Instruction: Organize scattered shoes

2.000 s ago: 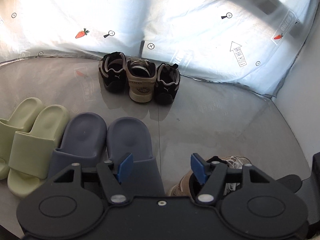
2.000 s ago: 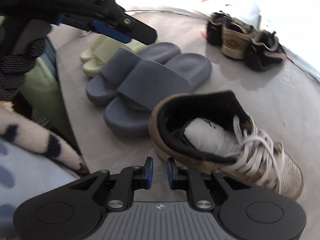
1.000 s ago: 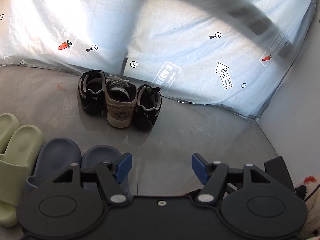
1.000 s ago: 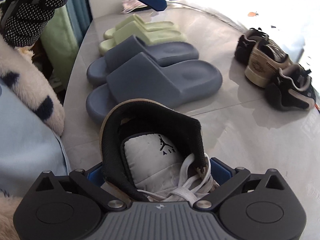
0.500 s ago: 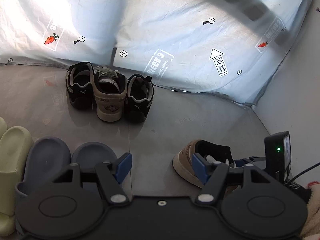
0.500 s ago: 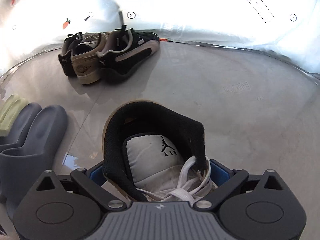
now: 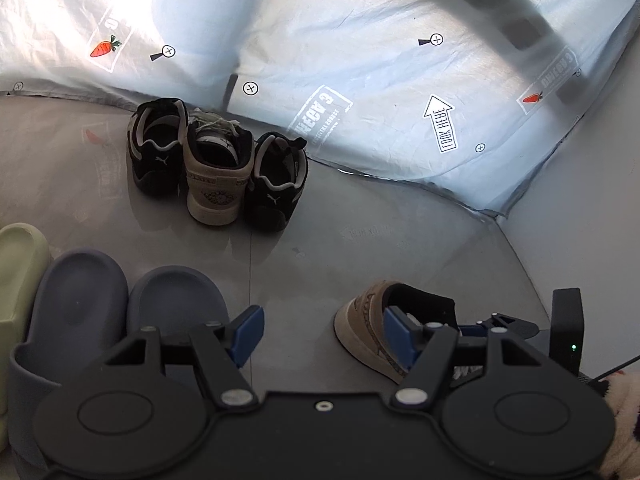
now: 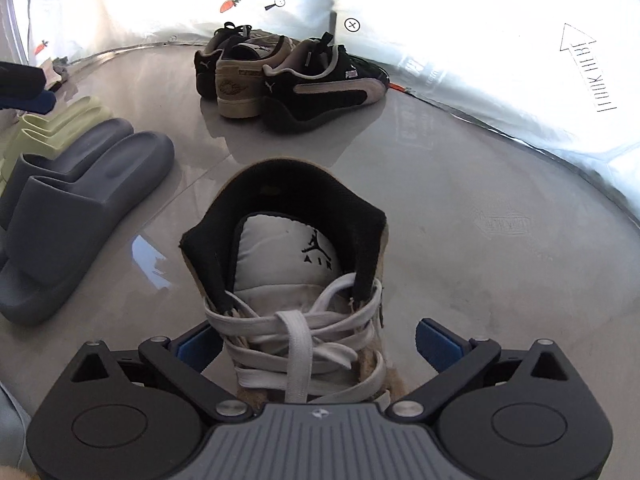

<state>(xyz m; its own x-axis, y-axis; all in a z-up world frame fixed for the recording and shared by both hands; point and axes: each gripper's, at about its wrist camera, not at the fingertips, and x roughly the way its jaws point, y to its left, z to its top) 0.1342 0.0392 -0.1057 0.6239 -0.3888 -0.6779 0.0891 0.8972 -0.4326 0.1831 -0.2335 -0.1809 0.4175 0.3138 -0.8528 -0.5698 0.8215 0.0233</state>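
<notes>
Down on the grey floor [image 8: 460,184], the tan sneaker [image 8: 288,256] sits between the right tool [image 8: 316,346]'s blue pads, which stand apart; the right pad is clear of the shoe, the left half hidden behind it, the toe cut off below. Its mate [image 7: 216,168] is wedged between two black sneakers [image 7: 276,180]. Left tool [image 7: 320,330] gapes, empty.
</notes>
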